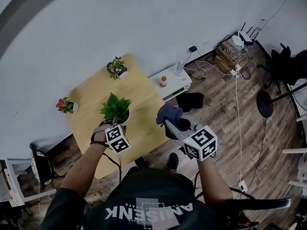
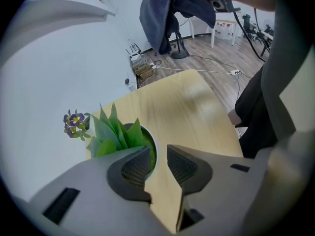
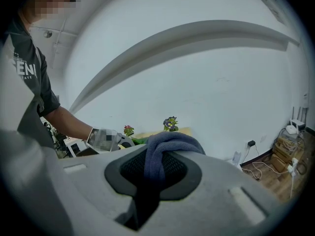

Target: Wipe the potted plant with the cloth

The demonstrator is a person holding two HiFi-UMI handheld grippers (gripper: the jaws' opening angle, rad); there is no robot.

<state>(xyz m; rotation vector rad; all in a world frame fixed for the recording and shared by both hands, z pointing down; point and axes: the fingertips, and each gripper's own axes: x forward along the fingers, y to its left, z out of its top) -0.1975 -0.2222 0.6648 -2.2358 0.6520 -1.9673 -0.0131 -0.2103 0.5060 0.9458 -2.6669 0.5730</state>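
The cloth [image 3: 170,145] is dark blue-grey, the potted plant [image 1: 115,108] green, and the table [image 1: 141,92] pale yellow wood-grain.

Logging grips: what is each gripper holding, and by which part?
Right gripper pinches the blue cloth by a bunched fold. Left gripper holds nothing; its jaws stand apart by the potted plant.

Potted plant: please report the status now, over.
Left tongs open beside green potted plant, not gripping. Right tongs shut on dark blue cloth, raised, apart from plant. Nothing visible between them.
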